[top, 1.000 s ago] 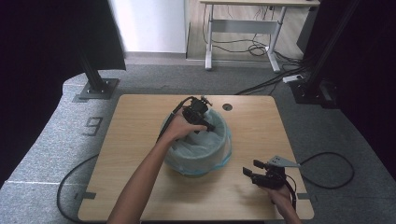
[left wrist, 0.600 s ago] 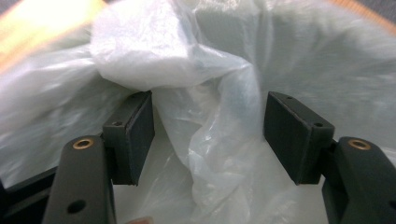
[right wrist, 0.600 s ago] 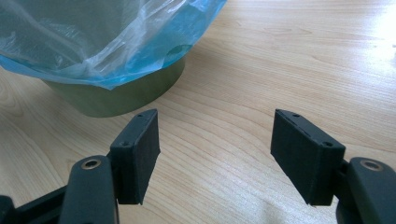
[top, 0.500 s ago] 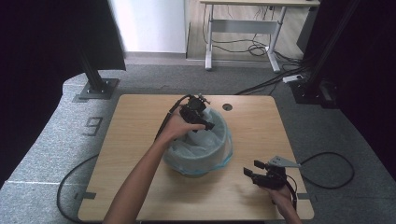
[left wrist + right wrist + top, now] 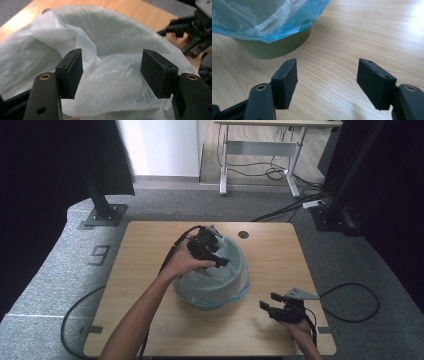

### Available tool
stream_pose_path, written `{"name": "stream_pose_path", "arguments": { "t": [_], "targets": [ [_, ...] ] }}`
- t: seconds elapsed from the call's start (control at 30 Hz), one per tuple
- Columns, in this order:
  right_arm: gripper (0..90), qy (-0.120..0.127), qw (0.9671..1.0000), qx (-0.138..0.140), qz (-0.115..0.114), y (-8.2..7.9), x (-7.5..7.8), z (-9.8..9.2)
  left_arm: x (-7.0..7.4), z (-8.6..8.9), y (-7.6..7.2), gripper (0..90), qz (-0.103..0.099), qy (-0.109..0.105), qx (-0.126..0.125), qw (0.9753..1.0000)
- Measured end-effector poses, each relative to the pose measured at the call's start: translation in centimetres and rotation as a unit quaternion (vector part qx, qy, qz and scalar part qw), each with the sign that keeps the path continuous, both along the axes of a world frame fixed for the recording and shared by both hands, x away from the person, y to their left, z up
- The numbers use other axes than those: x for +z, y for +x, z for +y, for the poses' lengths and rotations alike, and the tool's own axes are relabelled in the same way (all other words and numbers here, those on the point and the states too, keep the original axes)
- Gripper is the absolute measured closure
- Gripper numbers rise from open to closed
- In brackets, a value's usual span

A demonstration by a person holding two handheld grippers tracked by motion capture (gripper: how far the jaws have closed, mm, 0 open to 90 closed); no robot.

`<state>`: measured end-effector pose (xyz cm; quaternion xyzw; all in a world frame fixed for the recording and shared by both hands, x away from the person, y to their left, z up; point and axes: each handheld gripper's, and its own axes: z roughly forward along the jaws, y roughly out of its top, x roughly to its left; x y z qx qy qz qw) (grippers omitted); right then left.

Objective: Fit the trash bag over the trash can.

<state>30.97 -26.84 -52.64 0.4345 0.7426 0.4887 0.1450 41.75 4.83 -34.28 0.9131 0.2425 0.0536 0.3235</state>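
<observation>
Pale wood grain runs across the surface [image 5: 150,320], and closest to the person the right gripper [image 5: 274,303] rests low over its near right part, held by a hand at the bottom edge. Its jaws stand wide apart with nothing between them; in the right gripper view only bare wood lies in the gap, and the grey three-cornered plate sits on top of it in the high view.

Farther in, at the middle of the surface, stands a round green bin [image 5: 274,47] lined with a thin blue-tinted plastic bag [image 5: 215,280]. The bag's edge hangs down over the bin's outer wall, leaving the bottom band of the bin bare. The bin is well apart from the right gripper.

Over the far left of the bin's rim, the left gripper [image 5: 217,257] is held by a hand whose forearm reaches in from the bottom left. Its jaws are spread open, pointing down into the bag; in the left gripper view crumpled, whitish film lies between and behind them, and whether the pads touch it cannot be told.

Beyond the bin, a small round hole [image 5: 243,234] sits near the surface's far edge.
</observation>
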Motion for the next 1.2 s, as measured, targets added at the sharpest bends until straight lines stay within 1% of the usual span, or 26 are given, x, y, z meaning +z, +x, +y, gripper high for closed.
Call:
{"name": "stream_pose_path", "arguments": {
  "t": [0.13, 0.3, 0.43, 0.5, 0.57, 0.97, 1.0, 1.07, 1.13, 1.2],
  "targets": [
    [32.0, -0.001, 1.0, 0.001, 0.001, 0.0, -0.1, 0.0, -0.7, -0.3, 0.0, 35.3, 0.01, 0.022, -0.001, 0.9997],
    [32.0, -0.004, 1.0, 0.001, 0.001, 0.0, -0.1, 0.1, -1.5, -0.6, 0.5, 35.7, 0.028, 0.037, 0.003, 0.9989],
    [32.0, -0.005, 1.0, 0.002, 0.003, 0.1, -0.2, 0.1, -1.8, -0.8, 0.7, 35.8, 0.037, 0.039, 0.011, 0.9985],
    [32.0, -0.006, 1.0, 0.002, 0.003, 0.0, -0.2, 0.1, -2.0, -0.9, 0.9, 35.8, 0.043, 0.042, 0.02, 0.998],
    [32.0, -0.006, 1.0, 0.002, 0.003, 0.1, -0.2, 0.1, -2.1, -1.0, 1.0, 35.8, 0.048, 0.039, 0.024, 0.9978],
    [32.0, -0.008, 1.0, 0.003, 0.003, 0.0, -0.2, 0.2, -2.8, -1.4, 1.7, 35.2, 0.06, 0.037, 0.037, 0.9968],
    [32.0, -0.007, 1.0, 0.002, 0.002, 0.0, -0.2, 0.2, -2.7, -1.4, 1.7, 35.0, 0.058, 0.035, 0.039, 0.9969],
    [32.0, -0.006, 1.0, 0.0, 0.0, 0.0, -0.1, 0.1, -2.2, -0.9, 1.5, 34.9, 0.049, 0.021, 0.044, 0.9976],
    [32.1, -0.005, 1.0, 0.0, -0.001, 0.0, 0.0, 0.0, -1.3, -0.2, 1.2, 35.0, 0.041, 0.001, 0.046, 0.9981],
    [32.1, -0.005, 1.0, -0.001, -0.001, 0.0, 0.0, -0.1, -0.4, 0.7, 1.0, 34.9, 0.031, -0.013, 0.053, 0.998]
  ]
}}
